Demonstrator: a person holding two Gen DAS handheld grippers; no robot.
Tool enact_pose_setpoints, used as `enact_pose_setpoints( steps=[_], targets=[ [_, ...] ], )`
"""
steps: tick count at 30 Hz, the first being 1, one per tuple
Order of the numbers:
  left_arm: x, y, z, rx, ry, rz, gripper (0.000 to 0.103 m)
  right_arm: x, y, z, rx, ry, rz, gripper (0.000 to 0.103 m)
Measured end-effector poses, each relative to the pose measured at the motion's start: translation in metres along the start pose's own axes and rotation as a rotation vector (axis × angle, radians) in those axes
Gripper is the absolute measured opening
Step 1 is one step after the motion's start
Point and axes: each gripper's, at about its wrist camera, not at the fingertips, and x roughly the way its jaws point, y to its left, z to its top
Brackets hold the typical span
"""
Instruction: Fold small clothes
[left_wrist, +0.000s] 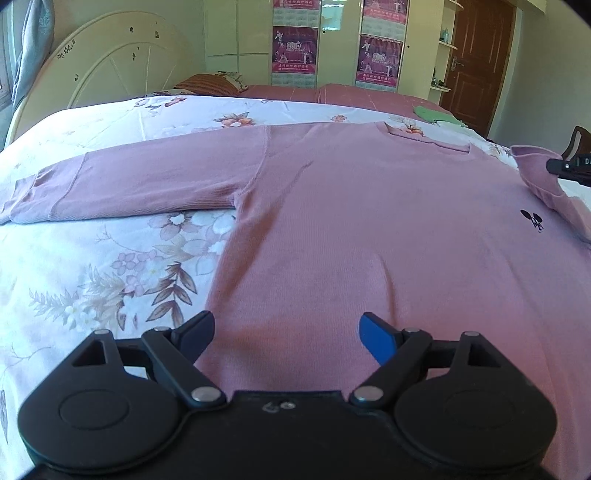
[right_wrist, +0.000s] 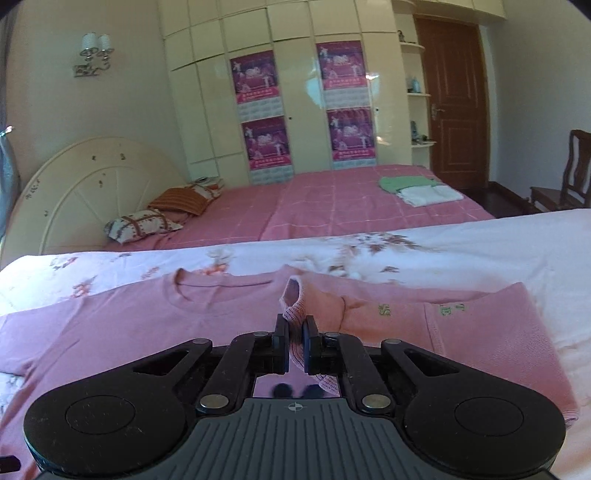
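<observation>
A pink long-sleeved shirt lies flat on the floral bedspread, front up, with a small dark logo. Its one sleeve stretches out to the left. My left gripper is open and empty, low over the shirt's hem. My right gripper is shut on the cuff of the other sleeve, and this sleeve is folded in over the shirt's body. The right gripper's tip also shows in the left wrist view, holding the sleeve.
The floral bedspread covers the near bed. A second bed with a pink sheet carries pillows and folded green and white clothes. Wardrobe, brown door and a wooden chair stand behind.
</observation>
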Motion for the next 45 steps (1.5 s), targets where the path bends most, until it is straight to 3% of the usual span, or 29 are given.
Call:
enact_pose_setpoints(
  steps=[8,11,14,15,16,18,20,22,27,30,35,36,37,39,45],
  targets=[
    [0.003,0.051,0.005,-0.045,0.016,0.049,0.081,0.045,0.080,-0.030,-0.017,0.071,0.063,0.006],
    [0.006,0.055,0.017,-0.057,-0.010,0.025,0.080,0.061,0.095,-0.044,-0.029,0.115,0.057,0.006],
    [0.014,0.044,0.032,-0.065,-0.033,-0.046,0.079,0.073,0.103,-0.060,-0.060,0.158,0.068,0.007],
    [0.018,0.037,0.037,-0.069,-0.038,-0.072,0.080,0.071,0.106,-0.063,-0.095,0.146,0.057,0.009],
    [0.024,0.028,0.042,-0.074,-0.040,-0.106,0.080,0.067,0.107,-0.063,-0.113,0.137,0.034,0.030],
    [0.036,0.007,0.053,-0.093,-0.040,-0.187,0.078,0.047,0.096,-0.064,-0.111,0.070,-0.001,0.060],
    [0.051,-0.016,0.064,-0.126,-0.025,-0.286,0.069,0.030,0.077,-0.064,-0.103,0.051,-0.042,0.060],
    [0.069,-0.041,0.074,-0.158,0.001,-0.385,0.054,0.017,0.052,-0.066,-0.059,0.046,-0.086,0.059],
    [0.114,-0.097,0.095,-0.200,0.058,-0.511,0.051,-0.016,-0.006,-0.068,0.026,0.037,-0.146,0.059],
    [0.130,-0.118,0.101,-0.245,0.097,-0.569,0.041,-0.030,-0.028,-0.070,0.052,0.027,-0.169,0.059],
    [0.144,-0.148,0.104,-0.234,0.106,-0.562,0.037,-0.045,-0.062,-0.078,0.139,0.016,-0.239,0.059],
    [0.145,-0.151,0.105,-0.234,0.105,-0.560,0.034,-0.048,-0.068,-0.078,0.160,0.015,-0.257,0.059],
    [0.147,-0.154,0.107,-0.233,0.107,-0.554,0.021,-0.049,-0.075,-0.078,0.182,0.014,-0.274,0.059],
    [0.151,-0.157,0.108,-0.235,0.122,-0.563,0.009,-0.055,-0.087,-0.079,0.229,0.009,-0.293,0.059],
    [0.117,-0.150,0.117,-0.172,-0.032,-0.556,0.005,-0.070,-0.108,-0.074,0.318,0.002,-0.299,0.059]
  ],
)
